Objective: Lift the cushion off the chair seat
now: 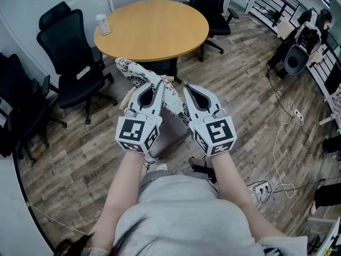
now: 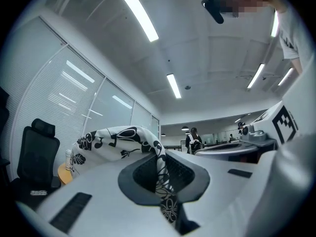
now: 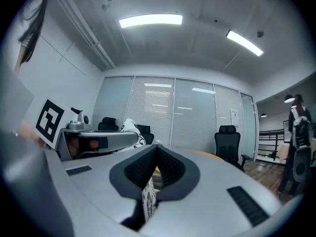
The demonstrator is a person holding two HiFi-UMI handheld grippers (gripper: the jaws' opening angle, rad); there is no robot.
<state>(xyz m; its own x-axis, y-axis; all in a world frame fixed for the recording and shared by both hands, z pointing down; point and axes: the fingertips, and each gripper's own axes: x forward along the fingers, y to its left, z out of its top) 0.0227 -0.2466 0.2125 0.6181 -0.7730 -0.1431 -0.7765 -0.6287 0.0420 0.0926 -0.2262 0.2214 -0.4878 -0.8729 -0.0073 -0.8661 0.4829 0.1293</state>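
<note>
Lift step: cushion pinched by both grippers above the seat.

Left gripper [image 2: 160, 171] has its jaws pressed together on a fold of the patterned cushion [image 1: 139, 74], and the right gripper [image 3: 153, 179] likewise nips a thin edge of it. The cushion sticks out toward 11 o'clock from the grippers, short of the round table [image 1: 152, 28] at 12 o'clock. The grey chair seat [image 1: 170, 136] lies beneath them (the cushion's lower edge is hidden, so clearance is my guess). Next, I judge: hold both pinches firm and raise evenly until the fabric hangs clear.
</note>
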